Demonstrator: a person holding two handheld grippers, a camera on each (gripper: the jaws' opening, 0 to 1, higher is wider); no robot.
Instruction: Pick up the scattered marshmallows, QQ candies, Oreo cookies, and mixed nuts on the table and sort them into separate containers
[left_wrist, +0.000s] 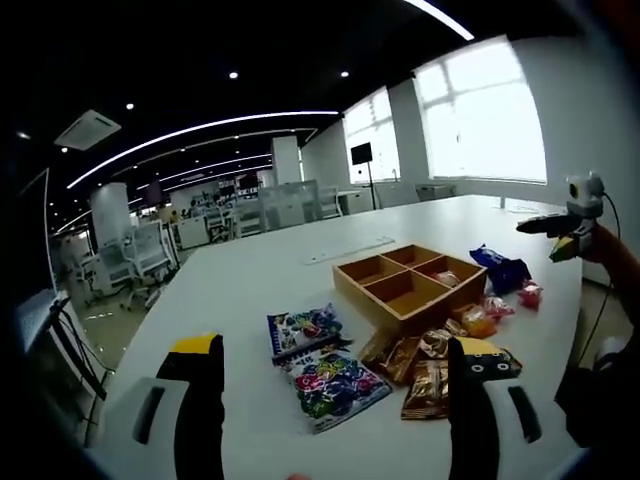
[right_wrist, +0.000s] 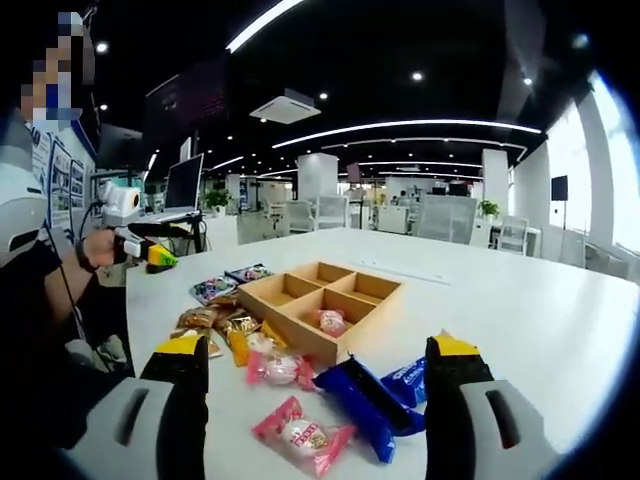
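Wooden tray (right_wrist: 300, 335) with four compartments is seen on the white table (right_wrist: 520, 310); one pink-wrapped candy (right_wrist: 330, 321) lies in a compartment. Blue Oreo packets (right_wrist: 372, 398) are found at 6 o'clock, pink candies (right_wrist: 300, 435) at 7 (outside the tray). Both the left gripper (left_wrist: 335, 385) and right gripper (right_wrist: 315, 385) are held apart, gripping nothing.

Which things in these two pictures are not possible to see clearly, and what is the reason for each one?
- Print on the colourful packets, left gripper view: too small to read.
- Gold packets, left gripper view: partly behind a jaw of the left gripper.
- Blue packets, right gripper view: one end hidden by a jaw of the right gripper.
- Wooden tray, right gripper view: its near wall hides part of the compartment floors.
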